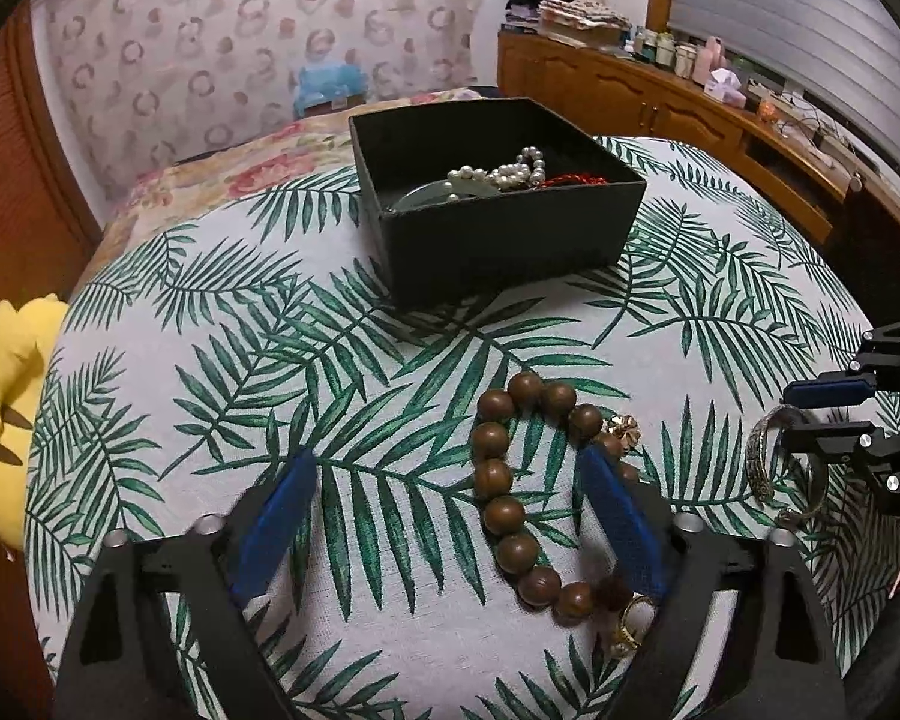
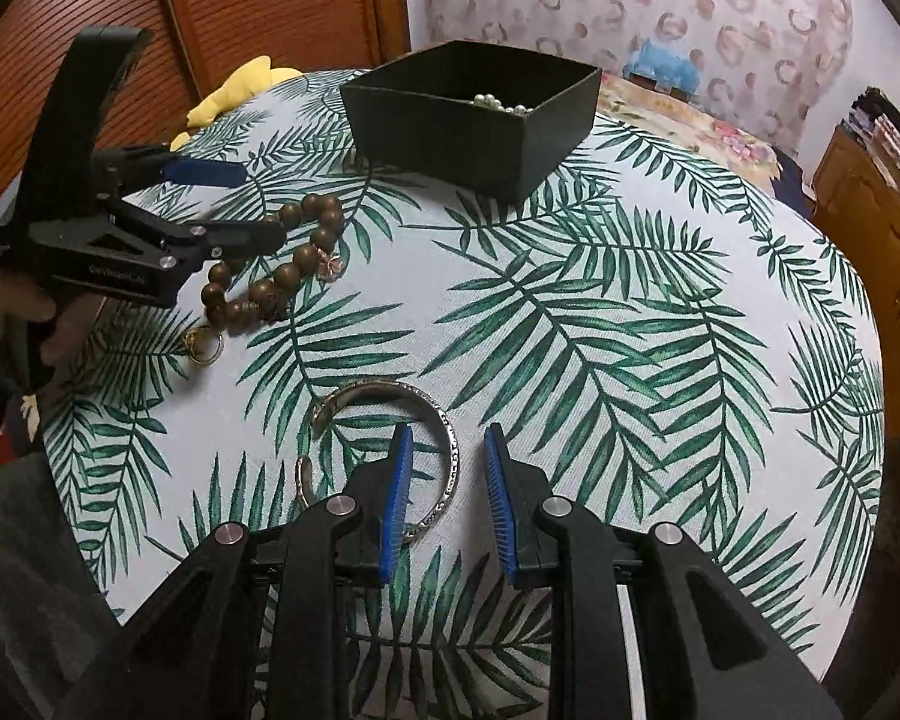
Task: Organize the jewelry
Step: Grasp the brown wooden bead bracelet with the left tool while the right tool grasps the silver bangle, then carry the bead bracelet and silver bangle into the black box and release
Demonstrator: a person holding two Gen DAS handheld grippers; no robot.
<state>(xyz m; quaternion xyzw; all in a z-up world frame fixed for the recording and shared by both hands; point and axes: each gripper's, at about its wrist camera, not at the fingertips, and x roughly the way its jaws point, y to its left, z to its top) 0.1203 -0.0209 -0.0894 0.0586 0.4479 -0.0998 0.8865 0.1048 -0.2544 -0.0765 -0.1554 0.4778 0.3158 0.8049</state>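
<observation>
Over on the left, the left gripper hangs low with its jaws spread wide, straddling one side of the wooden bead bracelet on the leaf-print tablecloth. Those beads look hard and smooth on what is probably a stretchy cord, so the loop should flop and sag; pinching squarely across one bead or the cord between two seems safest. Two small gold rings sit right against it, light and easy to flick away. Moving right, the silver cuff bangle lies flat, one of its bands between the right gripper jaws, which stand apart. It looks rigid and slick: grip across the band. Beyond, the black box already holds pearls.
</observation>
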